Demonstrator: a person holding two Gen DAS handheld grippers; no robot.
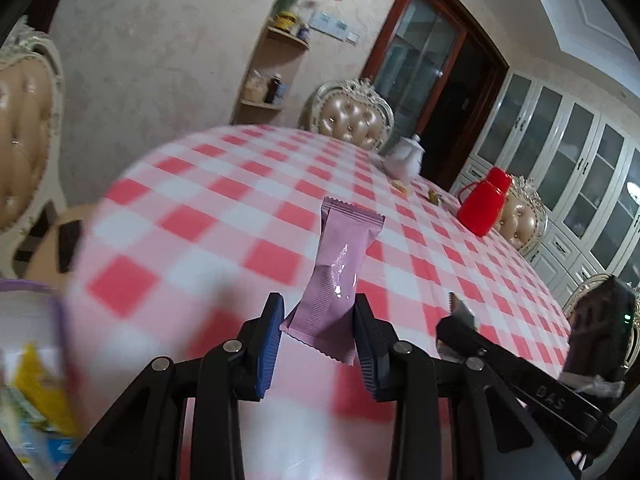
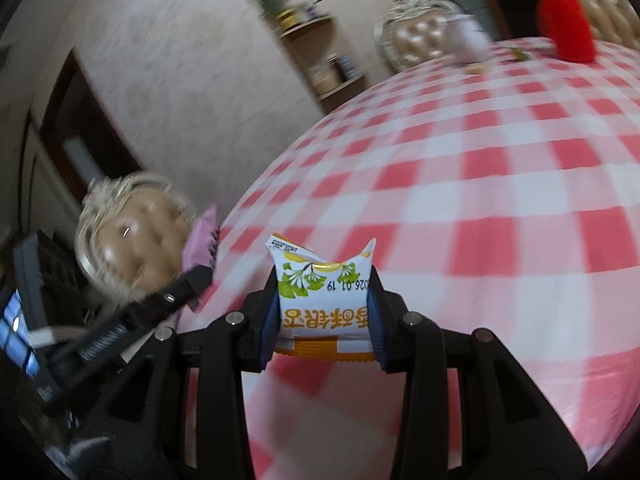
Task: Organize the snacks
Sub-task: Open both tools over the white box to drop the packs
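In the left wrist view my left gripper (image 1: 318, 320) is shut on a pink snack wrapper (image 1: 338, 268), which stands up from the blue pads above the red-and-white checked table (image 1: 200, 208). The right gripper (image 1: 460, 320) shows at the right edge of that view. In the right wrist view my right gripper (image 2: 324, 312) is shut on a white and yellow snack packet (image 2: 324, 292) with green leaves printed on it. The left gripper (image 2: 196, 276) and its pink wrapper (image 2: 202, 236) appear at the left of that view. A white container with a purple rim (image 1: 36, 292) holding snack packets sits at the lower left.
A red flask (image 1: 486, 204) and a white teapot (image 1: 406, 156) stand at the table's far side, with small scraps beside them. Padded chairs (image 1: 352, 120) ring the table. A wall shelf (image 1: 276, 68) and glass-fronted cabinets (image 1: 560, 160) lie beyond.
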